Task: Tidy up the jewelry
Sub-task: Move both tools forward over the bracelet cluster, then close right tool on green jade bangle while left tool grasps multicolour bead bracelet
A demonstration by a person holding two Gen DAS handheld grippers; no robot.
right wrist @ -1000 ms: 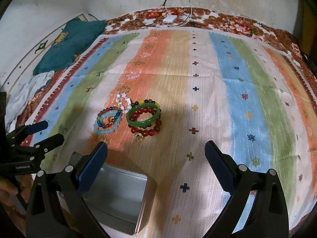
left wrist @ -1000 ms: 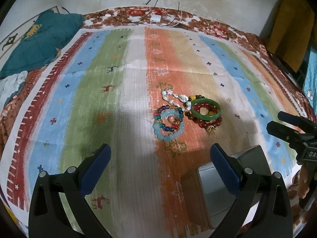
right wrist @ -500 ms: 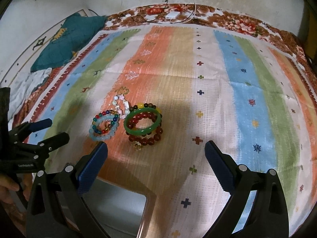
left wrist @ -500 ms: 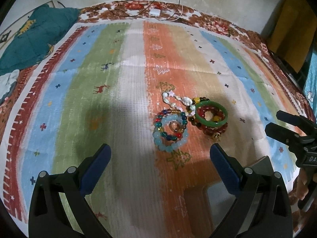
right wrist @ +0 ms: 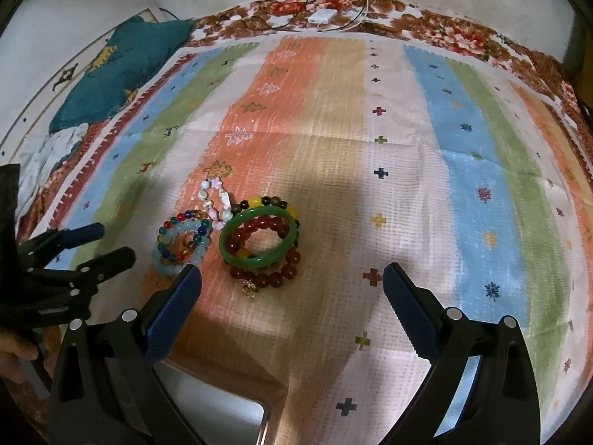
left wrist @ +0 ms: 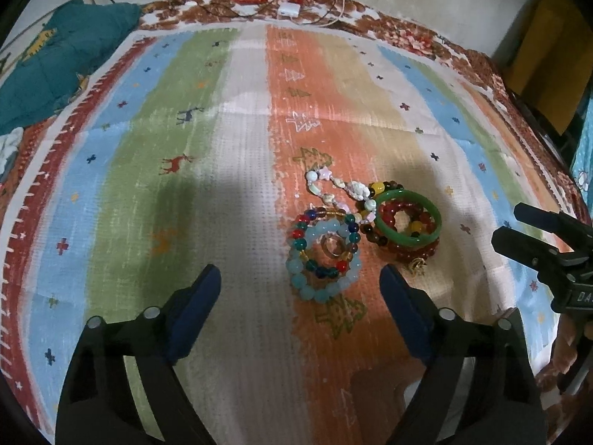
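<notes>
A heap of jewelry lies on the striped cloth. A green bangle rests on red bead bracelets. Beside it a pale blue bead bracelet and a multicoloured bead bracelet lie around a small ring. A white charm bracelet lies behind them. My left gripper is open just short of the blue bracelet. My right gripper is open just short of the green bangle. Each gripper shows at the edge of the other's view. A metal tin sits under the right gripper.
A teal cushion and white cloth lie at the far left. A white charger with cables sits at the far edge by the wall. Yellow furniture stands at the right.
Both grippers have moved forward toward the jewelry heap, which now looks larger and closer. The tin has slid down toward the bottom of both views. Both grippers stay open.
</notes>
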